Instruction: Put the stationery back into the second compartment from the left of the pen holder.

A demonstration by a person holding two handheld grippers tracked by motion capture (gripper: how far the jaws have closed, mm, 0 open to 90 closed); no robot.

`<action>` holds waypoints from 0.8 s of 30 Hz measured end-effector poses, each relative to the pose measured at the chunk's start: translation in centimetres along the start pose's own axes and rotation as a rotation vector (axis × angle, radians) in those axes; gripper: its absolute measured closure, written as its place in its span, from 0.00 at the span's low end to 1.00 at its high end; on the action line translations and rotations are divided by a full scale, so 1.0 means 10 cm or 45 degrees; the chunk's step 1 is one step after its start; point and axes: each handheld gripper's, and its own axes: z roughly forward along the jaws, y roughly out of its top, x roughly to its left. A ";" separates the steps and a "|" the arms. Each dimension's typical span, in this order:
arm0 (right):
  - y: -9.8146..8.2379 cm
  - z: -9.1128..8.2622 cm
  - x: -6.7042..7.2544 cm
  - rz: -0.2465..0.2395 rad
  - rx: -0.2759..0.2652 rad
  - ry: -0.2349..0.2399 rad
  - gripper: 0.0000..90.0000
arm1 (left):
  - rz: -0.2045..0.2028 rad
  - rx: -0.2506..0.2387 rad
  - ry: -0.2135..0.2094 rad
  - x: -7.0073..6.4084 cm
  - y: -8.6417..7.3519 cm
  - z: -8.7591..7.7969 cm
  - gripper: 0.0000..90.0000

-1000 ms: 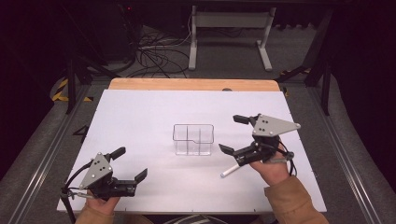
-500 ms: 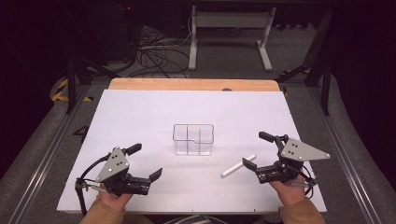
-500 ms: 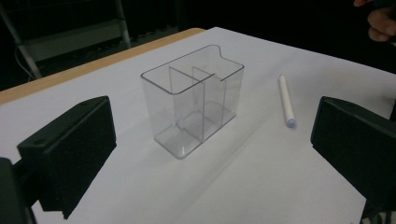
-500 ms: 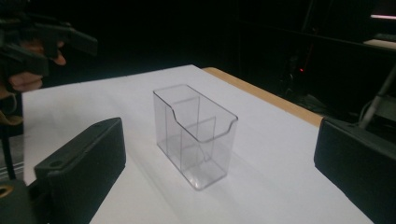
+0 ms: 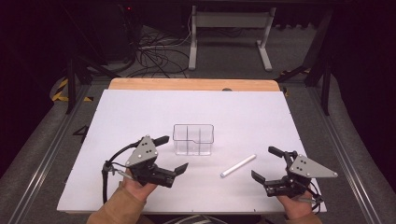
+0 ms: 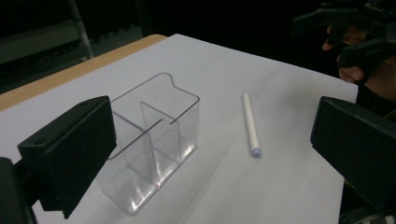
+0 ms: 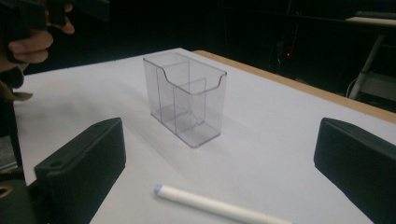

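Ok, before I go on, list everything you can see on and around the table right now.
clear organiser: 1, transparent, upright at table centre, compartments empty
white stick: 1, white with bluish tip, lying flat right of the organiser, apart from it
table: 1, white top, wooden far edge
cables: a tangle, black, floor beyond the table
metal stand: 1, grey, floor behind the table
left gripper: 1, black, open, near left
right gripper: 1, black, open, near right

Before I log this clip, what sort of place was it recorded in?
Probably a lab or data-collection rig, not a home: a white table in a dark room, loose cables on the floor behind it, metal rails alongside, and a desk frame beyond.
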 end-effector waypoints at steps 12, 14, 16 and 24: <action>-0.12 -0.09 -0.03 0.003 0.030 -0.021 0.06 | -0.007 0.070 -0.101 -0.09 0.23 0.47 0.02; -0.13 -0.11 -0.05 0.018 0.032 -0.012 0.06 | -0.007 0.084 -0.112 -0.10 0.26 0.55 0.02; -0.14 -0.14 -0.07 0.032 0.026 -0.011 0.06 | -0.012 0.089 -0.128 -0.10 0.28 0.61 0.03; -0.13 -0.22 -0.09 0.023 -0.024 -0.016 0.06 | 0.036 0.136 -0.242 -0.18 0.33 0.78 0.04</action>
